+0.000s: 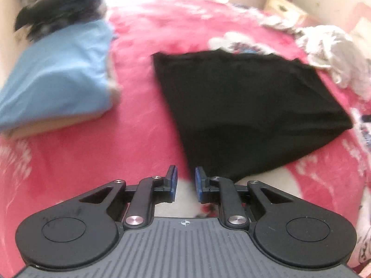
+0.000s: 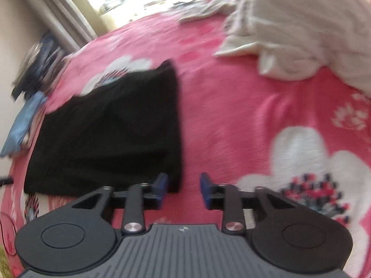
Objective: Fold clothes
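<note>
Pink floral blanket (image 1: 143,106) covers the bed; white flower print shows large at the right of the right wrist view. Folded black garment (image 1: 243,106) lies flat on it, mid-bed, ahead of both grippers.

Around it: a folded light-blue garment (image 1: 58,74) on a stack to the left, well apart from the black one, with a dark blurred pile (image 1: 60,7) behind it. To the right, a crumpled white garment (image 1: 334,55) sits near the black garment's far right corner. Nothing lies on top of the black garment.

Left wrist view only: a pale box (image 1: 283,7) by the far wall. Right wrist view only: a curtain (image 2: 60,11) beside a bright window. There the white garment (image 2: 301,27) fills the upper right and the blue one (image 2: 25,120) is a sliver at the left edge.

Black garment (image 2: 109,129), left view: long axis runs from near-left to far-right, with its near corner just past the fingertips.

Left gripper (image 1: 186,180): jaws parted a little, nothing between them. Right gripper (image 2: 183,186): jaws wider apart, empty; left finger (image 2: 161,183) overlaps the garment's near right corner in the picture, contact unclear.
</note>
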